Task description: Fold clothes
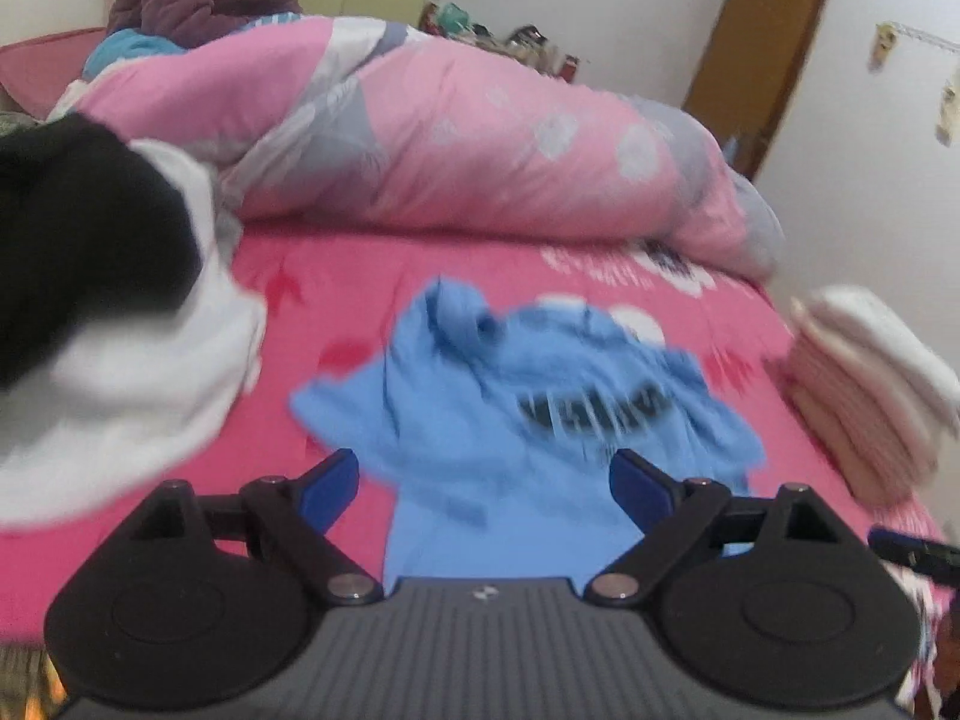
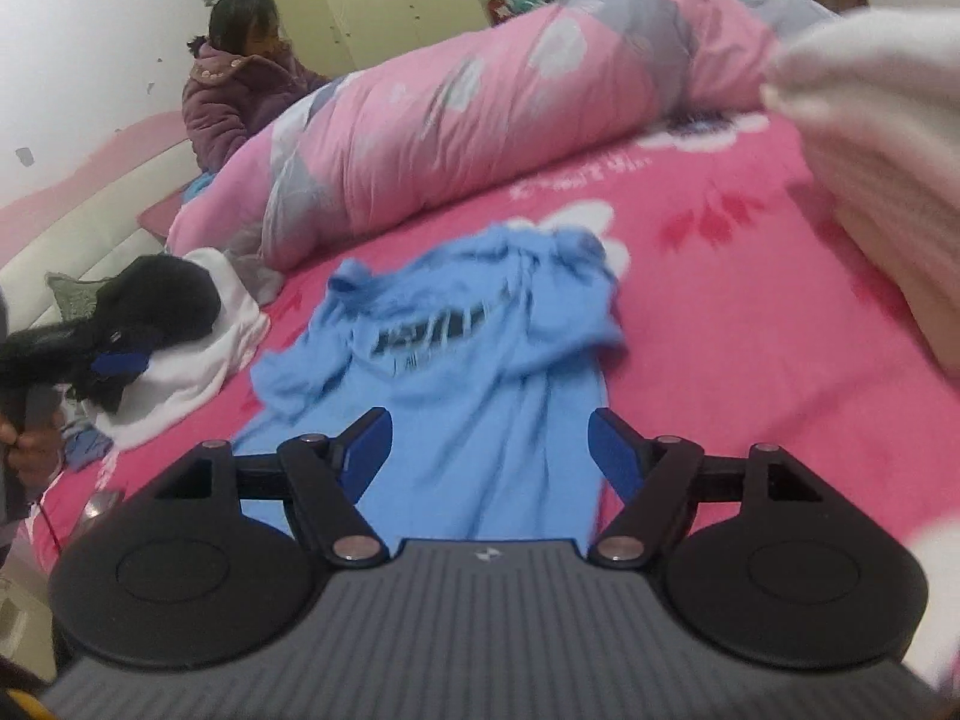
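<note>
A: Which step of the folding is in hand?

B: By the look of it, the start of a new garment. The blue T-shirt (image 1: 528, 420) lies crumpled on the pink bedsheet (image 1: 336, 300), print side up, its hem end running back under both tools. Nothing on it is folded yet.

A: And the fingers?

B: The left gripper (image 1: 483, 489) has its jaws spread wide, one blue pad (image 1: 333, 489) out over the sheet beside the shirt and the other over the cloth. Nothing is pinched; the shirt lies below and ahead of the tips. The right gripper (image 2: 489, 450) is also parted, somewhat less wide, with the shirt's lower body showing in the gap. No pad presses on fabric, though the blur keeps contact from being certain.

A: What does the next move call for?

B: Probably each tool taking an edge near its own fingers, then drawing the shirt flat before any fold. The bunched collar and sleeves lie beyond the tips and need spreading.

A: Anything close by?

B: A black and white pile (image 1: 108, 312) sits off the left tool's outer finger, and a folded stack (image 1: 864, 396) lies beyond the other finger.
</note>
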The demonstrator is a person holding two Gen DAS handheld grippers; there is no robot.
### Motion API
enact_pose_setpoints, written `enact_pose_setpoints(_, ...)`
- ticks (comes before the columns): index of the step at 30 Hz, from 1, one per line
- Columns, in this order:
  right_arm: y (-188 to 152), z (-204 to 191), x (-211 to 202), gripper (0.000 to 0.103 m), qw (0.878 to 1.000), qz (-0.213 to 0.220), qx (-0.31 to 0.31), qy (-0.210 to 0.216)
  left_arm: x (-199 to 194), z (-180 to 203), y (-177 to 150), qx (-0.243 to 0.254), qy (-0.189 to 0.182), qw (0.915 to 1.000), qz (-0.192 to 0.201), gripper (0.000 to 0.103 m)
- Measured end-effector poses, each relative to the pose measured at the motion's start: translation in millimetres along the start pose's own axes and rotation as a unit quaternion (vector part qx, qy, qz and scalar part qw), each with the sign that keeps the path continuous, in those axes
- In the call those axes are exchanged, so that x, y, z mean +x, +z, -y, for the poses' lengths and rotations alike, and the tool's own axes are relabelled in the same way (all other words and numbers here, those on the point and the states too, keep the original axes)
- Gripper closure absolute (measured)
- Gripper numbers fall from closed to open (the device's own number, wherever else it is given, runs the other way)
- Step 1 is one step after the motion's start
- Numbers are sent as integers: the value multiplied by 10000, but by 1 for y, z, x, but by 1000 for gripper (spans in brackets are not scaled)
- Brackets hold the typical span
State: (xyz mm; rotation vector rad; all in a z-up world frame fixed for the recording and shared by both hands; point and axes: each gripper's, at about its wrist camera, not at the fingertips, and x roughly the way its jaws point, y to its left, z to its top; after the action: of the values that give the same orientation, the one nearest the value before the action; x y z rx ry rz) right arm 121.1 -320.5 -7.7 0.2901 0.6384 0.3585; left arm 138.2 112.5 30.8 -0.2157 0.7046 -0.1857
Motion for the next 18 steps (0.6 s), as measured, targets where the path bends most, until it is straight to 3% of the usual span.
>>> enact_pose_setpoints(6,-52,24,-25,35,9954,-37,961,31,-19,-6,-81,66,-166,9978,-638,14)
enact_pose_setpoints(10,-70,35,-26,45,9889,-84,1474,139,-13,-12,-115,-213,-208,9947,-983,26)
enact_pose_setpoints(13,-75,39,-19,50,9855,-165,1686,126,-13,-15,-126,-368,-151,9944,-979,32)
enact_pose_setpoints(18,-78,41,6,73,9825,-444,1805,95,-16,-16,-134,-330,-30,9962,-810,40)
